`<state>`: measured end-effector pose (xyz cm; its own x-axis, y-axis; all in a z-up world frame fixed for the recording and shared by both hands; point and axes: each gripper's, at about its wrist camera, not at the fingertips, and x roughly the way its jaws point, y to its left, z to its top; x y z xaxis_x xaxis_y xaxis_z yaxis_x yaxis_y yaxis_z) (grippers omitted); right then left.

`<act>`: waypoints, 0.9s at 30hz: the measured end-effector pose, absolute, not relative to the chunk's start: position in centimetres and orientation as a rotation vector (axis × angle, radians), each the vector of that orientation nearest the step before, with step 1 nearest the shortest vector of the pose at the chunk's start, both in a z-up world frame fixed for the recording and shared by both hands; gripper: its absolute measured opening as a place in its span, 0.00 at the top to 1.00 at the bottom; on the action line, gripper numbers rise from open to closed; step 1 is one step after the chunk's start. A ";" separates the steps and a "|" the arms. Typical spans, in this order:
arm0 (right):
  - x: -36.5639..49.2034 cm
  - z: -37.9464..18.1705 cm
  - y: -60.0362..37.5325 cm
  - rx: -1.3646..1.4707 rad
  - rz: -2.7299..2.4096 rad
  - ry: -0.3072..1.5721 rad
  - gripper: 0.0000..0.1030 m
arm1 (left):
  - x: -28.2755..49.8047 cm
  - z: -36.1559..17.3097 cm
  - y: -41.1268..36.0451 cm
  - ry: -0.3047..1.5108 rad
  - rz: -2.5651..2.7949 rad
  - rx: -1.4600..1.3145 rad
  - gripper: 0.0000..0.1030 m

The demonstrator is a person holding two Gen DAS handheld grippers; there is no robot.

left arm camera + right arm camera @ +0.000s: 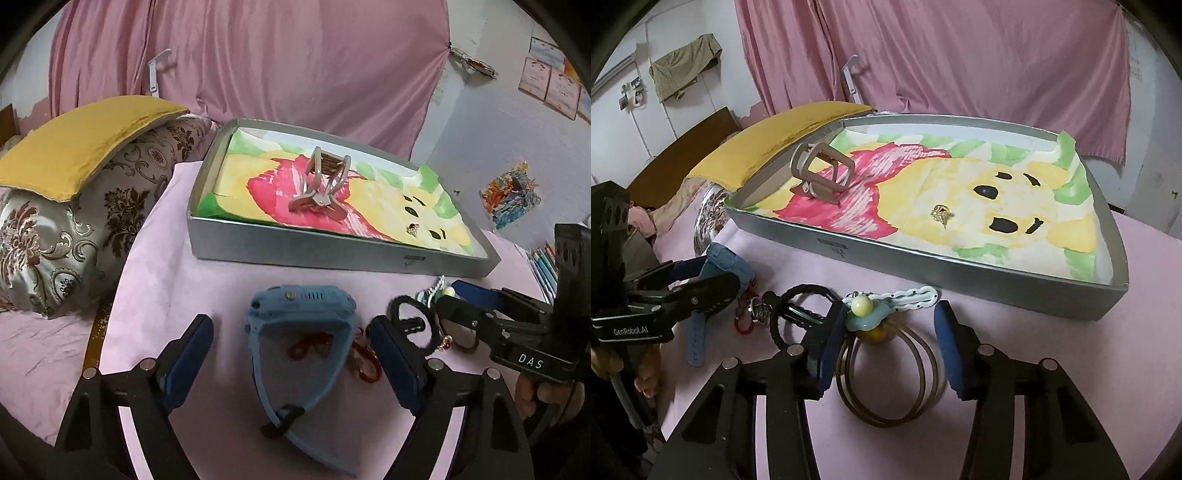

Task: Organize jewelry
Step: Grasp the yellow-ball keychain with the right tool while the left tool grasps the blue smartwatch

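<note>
A: What does the left claw (291, 354) frame?
B: Its jaws stand apart on either side of a blue watch (301, 332) lying on the pink-covered bench (177, 266); the pads are clear of the strap. A red cord (308, 347) lies under the watch, between the jaws.

A: And the right claw (886, 350)?
B: Its jaws are also apart, narrower, straddling a pair of thin bangles (886, 384) flat on the cloth. The left pad sits against a pale blue clip with a cream bead (864, 312); the right pad touches nothing.

A: What lies ahead of the claws?
B: A shallow grey tray (960, 273) lined with a painted sheet. In it a beige hair claw clip (822, 173) stands ahead and to the left, and a small gold earring (942, 214) lies straight ahead of the right claw.

A: Between the two claws?
B: A black hair tie (798, 317) and a white wavy clip (912, 295).
</note>
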<state>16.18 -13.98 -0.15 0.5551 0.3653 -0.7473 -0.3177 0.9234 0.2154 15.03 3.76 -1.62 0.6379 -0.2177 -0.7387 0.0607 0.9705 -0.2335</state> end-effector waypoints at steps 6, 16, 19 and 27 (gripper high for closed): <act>16.2 -0.3 -13.7 0.039 0.397 0.904 0.58 | 16.1 -1.9 3.4 0.882 -0.177 -0.193 0.17; 15.8 0.0 -12.5 -0.031 0.428 0.897 0.71 | 16.3 -1.8 2.9 0.886 -0.182 -0.153 0.39; 15.6 0.0 -12.5 -0.032 0.446 0.893 0.79 | 16.2 -1.8 3.0 0.886 -0.178 -0.147 0.44; 14.5 0.5 -13.3 -0.019 0.446 0.862 0.81 | 15.9 -1.6 3.3 0.880 -0.192 -0.170 0.44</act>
<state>14.51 -13.26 0.51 0.5651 0.3716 -0.7366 -0.3870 0.9079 0.1611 15.93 3.30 -1.65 0.6218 -0.2357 -0.7468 0.0960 0.9694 -0.2260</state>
